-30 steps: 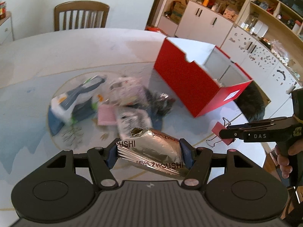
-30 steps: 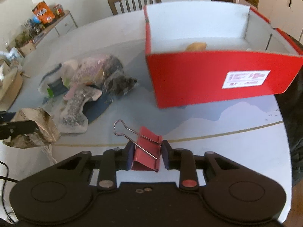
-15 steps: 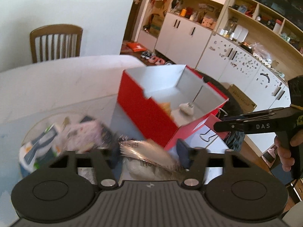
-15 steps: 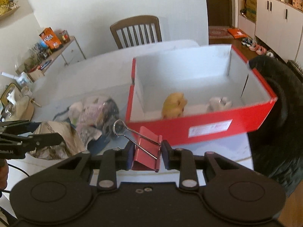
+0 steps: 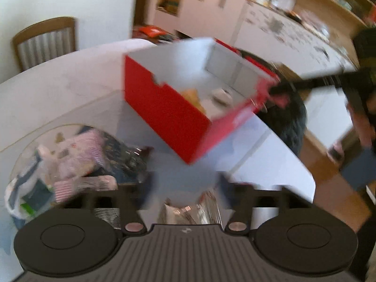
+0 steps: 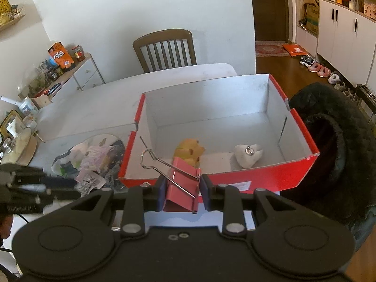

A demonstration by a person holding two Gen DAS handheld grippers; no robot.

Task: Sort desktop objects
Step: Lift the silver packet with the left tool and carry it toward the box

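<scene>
This is a home, in a room where people eat. A big white surface [image 6: 112,98] has a wooden chair [image 6: 165,49] pushed up to it. Past it, a dark door [image 6: 270,9] leads out, with a small rug [image 6: 270,49] on the wood floor. Shoes and slippers [image 6: 317,67] sit in a row by tall white cupboards [image 6: 345,35]. Bottles and boxes stand on top of them. A low white drawer chest [image 6: 87,75] holds a snack bag [image 6: 61,56] and jars. A kettle [image 6: 27,105] and a pot lid [image 6: 17,144] sit at the side.
</scene>
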